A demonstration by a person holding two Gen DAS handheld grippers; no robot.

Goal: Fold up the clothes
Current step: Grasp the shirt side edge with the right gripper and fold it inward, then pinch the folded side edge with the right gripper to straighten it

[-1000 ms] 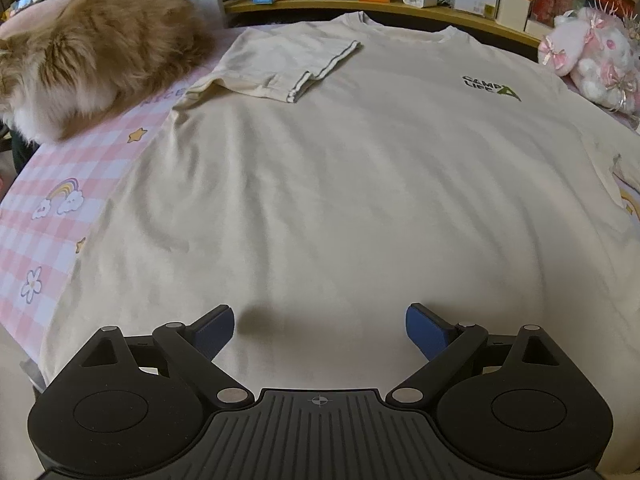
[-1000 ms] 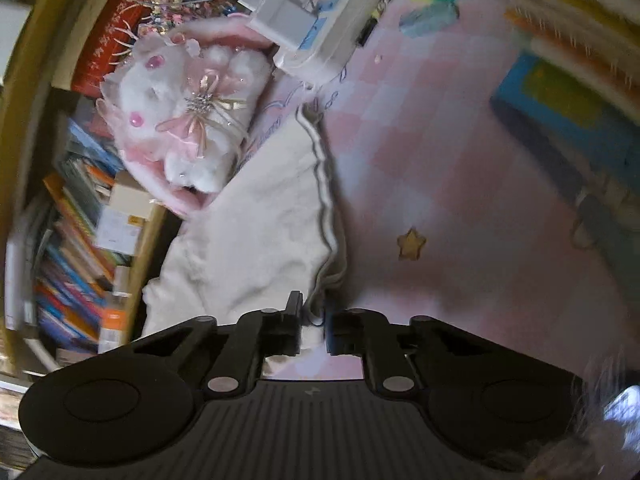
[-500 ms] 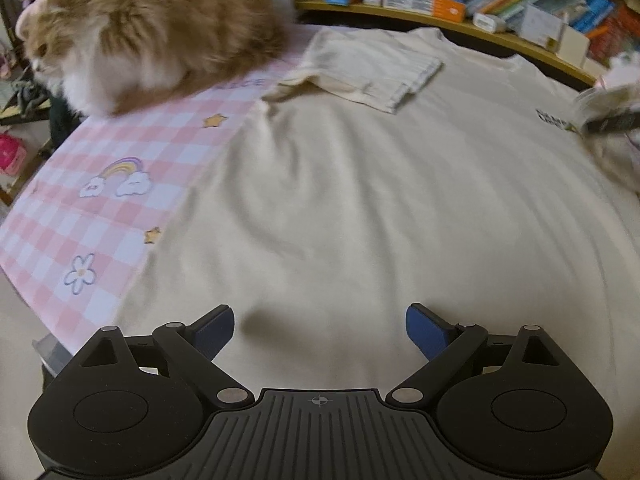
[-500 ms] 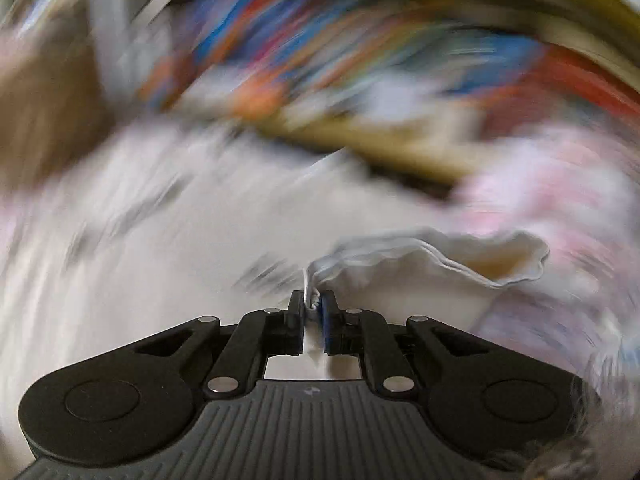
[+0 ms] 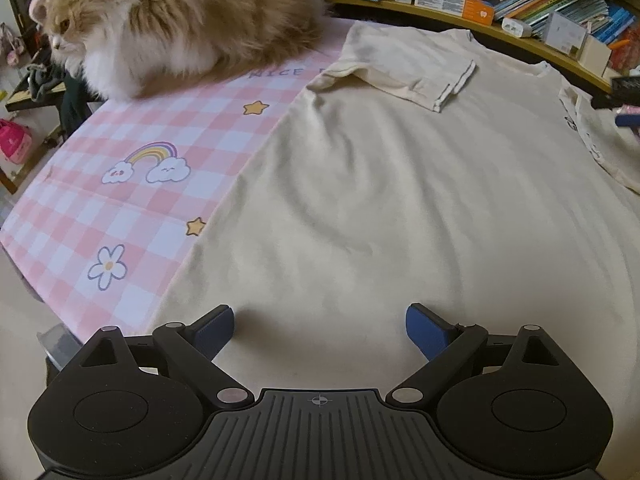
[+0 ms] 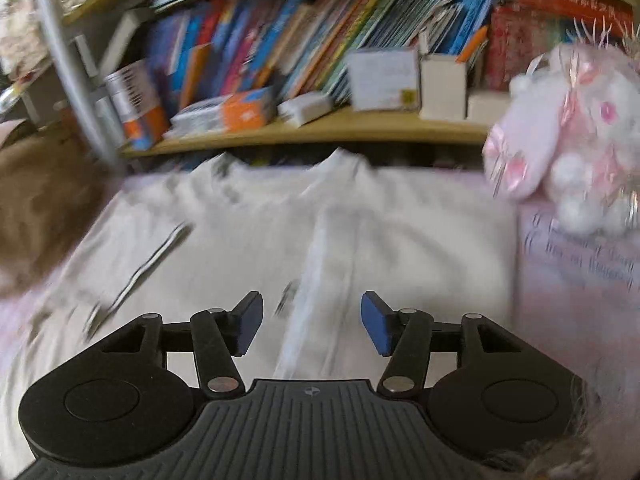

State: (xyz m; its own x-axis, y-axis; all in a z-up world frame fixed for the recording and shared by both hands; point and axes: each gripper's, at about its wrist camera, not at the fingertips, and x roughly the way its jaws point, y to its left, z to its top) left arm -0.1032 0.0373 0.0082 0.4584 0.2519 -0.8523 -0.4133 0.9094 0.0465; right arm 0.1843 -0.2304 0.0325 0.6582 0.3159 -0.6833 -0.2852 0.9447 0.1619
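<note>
Flat on the pink checked cloth (image 5: 120,208): a cream T-shirt (image 5: 380,200), front up, collar toward the bookshelf (image 6: 320,128). Long axis straight away from the left gripper (image 5: 320,330), running from the lower body just under the jaws up to the neck at the far end. Left sleeve (image 5: 408,72) folded inward over the chest, striped cuff pointing to the middle. Right sleeve (image 6: 408,248) likewise turned in, its edge a pale band running up ahead of the right gripper (image 6: 312,322).

Left gripper: jaws wide apart, empty, low over the lower end of the shirt and nearest to that end. Right gripper: jaws also apart, holding nothing, above the right sleeve and nearer the collar. Right view blurred, so contact with the fabric not clear.

With both sleeves in, probably a lengthwise or crosswise fold of the body to come. For a bottom-to-collar fold, left side better placed.

Cloth soft and lightly creased, likely to slide on the smooth checked cover. Cat (image 5: 180,20) on the far left corner, close beside the left shoulder. Plush toy (image 6: 568,140) near the right shoulder. Little free room at the collar end.
</note>
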